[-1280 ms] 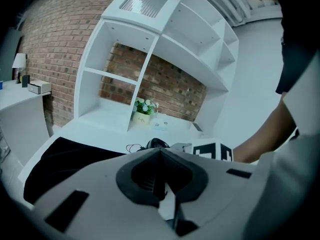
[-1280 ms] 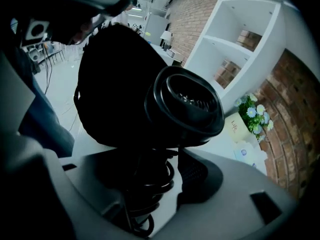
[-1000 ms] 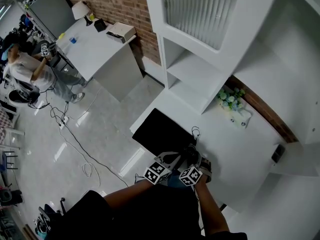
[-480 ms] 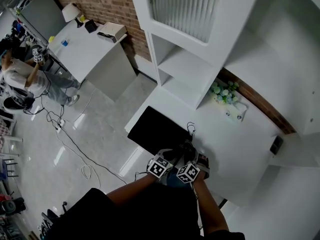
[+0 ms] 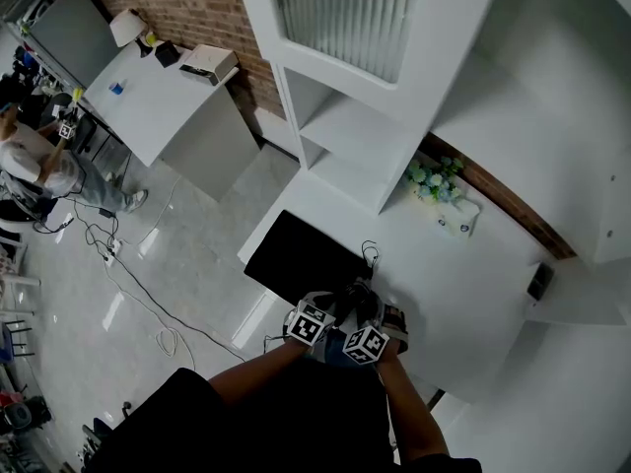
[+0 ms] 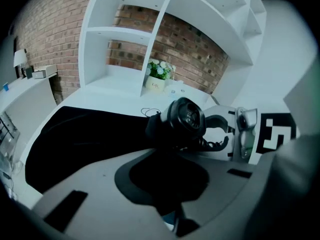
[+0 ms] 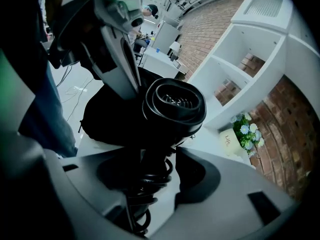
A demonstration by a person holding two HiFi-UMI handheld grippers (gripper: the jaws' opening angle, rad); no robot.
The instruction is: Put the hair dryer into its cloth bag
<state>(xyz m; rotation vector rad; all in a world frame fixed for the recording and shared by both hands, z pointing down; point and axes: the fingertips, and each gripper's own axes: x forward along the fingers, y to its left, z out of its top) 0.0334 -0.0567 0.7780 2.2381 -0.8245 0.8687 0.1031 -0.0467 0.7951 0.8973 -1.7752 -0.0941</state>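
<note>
Right gripper (image 7: 165,169) jaws, just tightened, clamp hair dryer (image 7: 174,106) handle. left gripper (image 6: 167,159) jaws, just narrowed, pinch cloth bag (image 6: 85,139) edge, with bag stretching left of dryer.

The right gripper (image 7: 156,158), jaws just closing further, grips the hair dryer (image 7: 174,106) by its handle; the cloth bag (image 7: 106,120) lies beyond its fingertips.

The hair dryer (image 7: 173,106) and cloth bag (image 5: 296,259) are black, the counter (image 5: 463,289) white, the eleven-o'clock brick wall (image 5: 197,8) red-brown.

Left gripper (image 5: 335,302) and right gripper (image 5: 373,304): grey moulded jaws, white frames, each with a black-and-white square-marker cube (image 5: 308,325). Person's top (image 5: 296,422) is black.
</note>
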